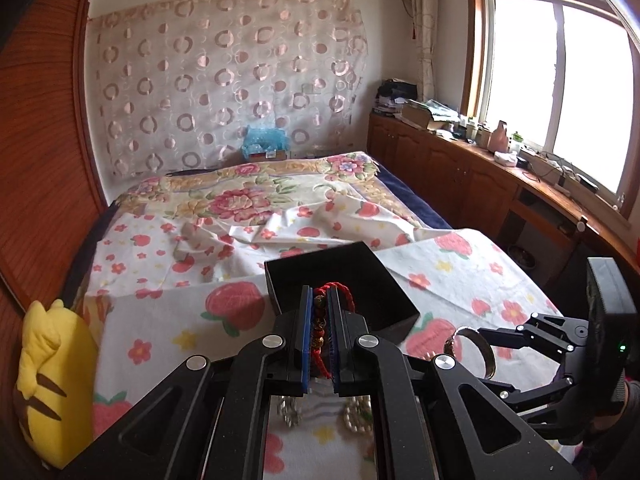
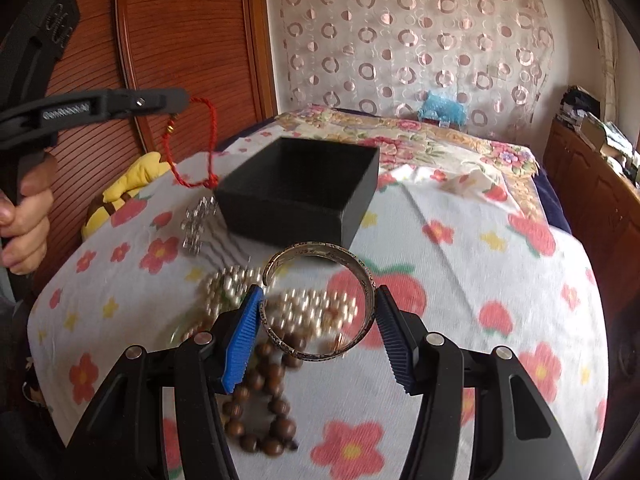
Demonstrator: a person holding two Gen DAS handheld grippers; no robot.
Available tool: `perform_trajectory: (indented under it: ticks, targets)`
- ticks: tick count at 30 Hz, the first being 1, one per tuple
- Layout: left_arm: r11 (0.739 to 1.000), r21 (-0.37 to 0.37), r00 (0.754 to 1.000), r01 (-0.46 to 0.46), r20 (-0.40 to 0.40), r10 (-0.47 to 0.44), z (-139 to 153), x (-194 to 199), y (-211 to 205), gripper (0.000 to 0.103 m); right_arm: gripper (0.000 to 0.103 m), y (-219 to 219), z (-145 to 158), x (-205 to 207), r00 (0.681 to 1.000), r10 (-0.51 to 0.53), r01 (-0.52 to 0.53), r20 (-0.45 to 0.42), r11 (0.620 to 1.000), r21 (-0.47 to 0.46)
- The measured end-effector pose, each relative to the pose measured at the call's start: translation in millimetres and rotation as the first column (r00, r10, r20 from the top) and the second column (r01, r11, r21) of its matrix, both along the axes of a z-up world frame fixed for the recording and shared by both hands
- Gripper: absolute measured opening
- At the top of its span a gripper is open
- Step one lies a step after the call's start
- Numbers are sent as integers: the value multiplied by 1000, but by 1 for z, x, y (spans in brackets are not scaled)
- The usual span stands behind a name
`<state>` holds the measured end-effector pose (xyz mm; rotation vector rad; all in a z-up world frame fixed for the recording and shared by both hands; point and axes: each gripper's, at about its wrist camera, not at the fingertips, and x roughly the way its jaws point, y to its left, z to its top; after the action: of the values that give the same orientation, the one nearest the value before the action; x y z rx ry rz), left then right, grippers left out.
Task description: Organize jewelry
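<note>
My left gripper (image 1: pixel 320 300) is shut on a red cord bracelet (image 1: pixel 325 322) and holds it in the air just short of an open black box (image 1: pixel 372 276); the bracelet also shows hanging in the right wrist view (image 2: pixel 192 144). My right gripper (image 2: pixel 318 300) is shut on a silver bangle (image 2: pixel 320 304), lifted above the cloth in front of the black box (image 2: pixel 300 184). A pearl strand (image 2: pixel 304 304), a brown wooden bead bracelet (image 2: pixel 264 408) and a crystal bracelet (image 2: pixel 198 220) lie on the strawberry-print cloth (image 2: pixel 480 280).
A yellow plush toy (image 1: pixel 52 380) sits at the left edge of the cloth. A bed with a floral cover (image 1: pixel 248 196) lies behind the box. A wooden wardrobe (image 2: pixel 180 40) stands at the left, a cluttered wooden counter (image 1: pixel 500 160) under the window at the right.
</note>
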<state>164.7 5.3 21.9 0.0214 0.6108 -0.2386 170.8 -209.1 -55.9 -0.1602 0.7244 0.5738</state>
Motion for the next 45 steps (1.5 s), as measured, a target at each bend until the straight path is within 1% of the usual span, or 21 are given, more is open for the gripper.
perform_trajectory:
  ticks: [7, 11, 13, 14, 15, 17, 22, 26, 29, 31, 33, 40, 42, 45]
  targets:
    - [1000, -5, 999, 12, -31, -13, -8, 41, -8, 6, 59, 6, 21, 29, 999, 22, -22, 27, 1000, 2]
    - [1000, -1, 998, 28, -62, -28, -17, 59, -11, 6, 60, 14, 24, 47, 999, 40, -40, 31, 999, -7]
    - [999, -7, 996, 33, -81, -34, -22, 64, -10, 9, 60, 20, 23, 54, 998, 52, -52, 27, 999, -10]
    - [999, -3, 996, 32, -84, -32, -24, 65, -8, 14, 60, 24, 22, 58, 998, 60, -60, 25, 998, -14]
    - [1000, 0, 996, 31, -82, -31, -24, 65, -7, 20, 60, 26, 22, 60, 998, 66, -65, 24, 998, -17]
    - [1000, 0, 997, 22, -80, -22, -25, 64, -2, 24, 60, 35, 19, 67, 997, 79, -78, 25, 996, -34]
    - [1000, 1, 996, -14, -82, 15, -27, 60, 16, 24, 60, 52, 14, 83, 995, 101, -100, 23, 993, -67]
    - [999, -6, 995, -36, -93, 36, -33, 49, 31, 29, 60, 62, 10, 93, 994, 107, -106, 17, 991, -78]
    - [999, -4, 994, -48, -102, 47, -38, 40, 38, 30, 60, 65, 10, 96, 994, 106, -104, 24, 991, -81]
    - [999, -12, 992, -52, -112, 50, -42, 32, 43, 32, 60, 66, 11, 98, 994, 105, -103, 28, 992, -76]
    - [998, -15, 991, -56, -120, 54, -45, 26, 46, 37, 60, 66, 12, 97, 994, 102, -99, 31, 993, -70]
    - [998, -37, 986, -41, -164, 34, -64, 6, 49, 41, 60, 44, 11, 75, 996, 74, -70, 47, 995, -75]
    - [999, -37, 984, -32, -179, 25, -71, 4, 48, 42, 60, 36, 8, 68, 997, 64, -61, 37, 995, -75]
    - [999, -47, 975, -11, -222, 0, -87, 6, 44, 43, 60, 26, 2, 57, 998, 50, -48, 24, 996, -78]
